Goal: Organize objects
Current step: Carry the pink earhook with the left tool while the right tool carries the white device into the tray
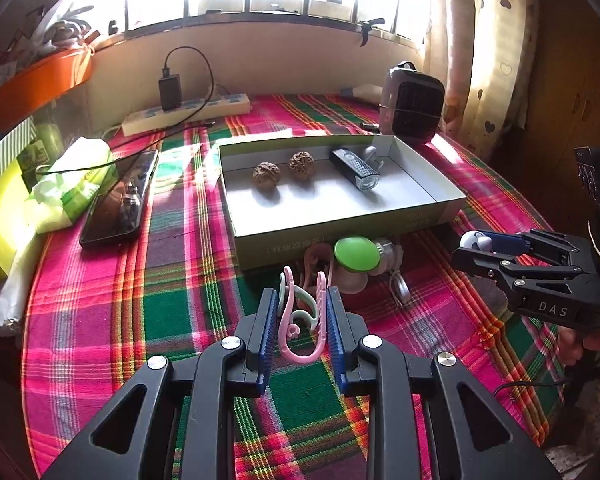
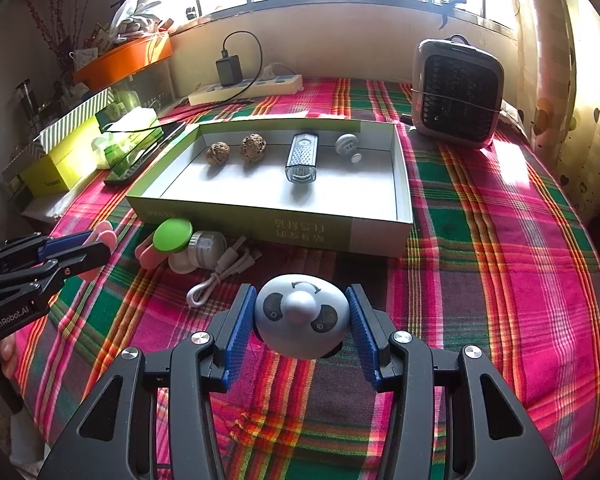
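My left gripper is clenched on a bundle of pastel plastic hooks — pink loops with a pale green one among them, pinched between the blue pads. My right gripper is grasping a round white panda-faced gadget, a pad pressed on either side of its dome, above the plaid tablecloth.

In the right wrist view, the open cardboard box lies at twelve o'clock from the panda. Inside it, from left to right, sit two walnuts, a dark bike light and a small white round plug — all apart from each other. Just outside the box's near wall, at about ten o'clock, lie a green-capped item, a white cylinder touching it and a coiled white cable. My left gripper shows at nine o'clock.

Farther off, a small heater stands at one o'clock, a power strip at eleven, and a phone left of the box.
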The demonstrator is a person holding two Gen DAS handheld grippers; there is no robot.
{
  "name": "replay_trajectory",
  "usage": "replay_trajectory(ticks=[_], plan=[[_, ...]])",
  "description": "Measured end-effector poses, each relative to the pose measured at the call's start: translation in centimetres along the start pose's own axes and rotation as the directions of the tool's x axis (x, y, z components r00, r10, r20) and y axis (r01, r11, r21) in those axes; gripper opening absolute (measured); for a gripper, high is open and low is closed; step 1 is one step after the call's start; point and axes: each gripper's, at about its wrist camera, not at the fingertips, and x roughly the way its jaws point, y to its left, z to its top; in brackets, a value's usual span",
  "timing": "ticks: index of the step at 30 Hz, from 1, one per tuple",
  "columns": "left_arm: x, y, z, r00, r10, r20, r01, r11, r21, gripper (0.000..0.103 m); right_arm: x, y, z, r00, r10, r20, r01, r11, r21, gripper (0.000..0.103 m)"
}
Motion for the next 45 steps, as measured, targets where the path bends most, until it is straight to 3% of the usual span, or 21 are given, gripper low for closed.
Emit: replay_trajectory(ticks=[21,45], plan=[[2.2,-0.1,4.4,1.000,-0.020,0.018,0.020,1.000,0.016,0.022,0.9,-1.3,4.8,0.998,-0.035,0.049,0.036,0.999,-0.019,0.048],[7.7,1.0,8.6,0.999,-0.029,-0.022,0.029,1.000,-0.001,0.022,7.4,-3.9,10.1,0.994,-0.107,-0.016,0.106,0.993,-0.044,0.048]])
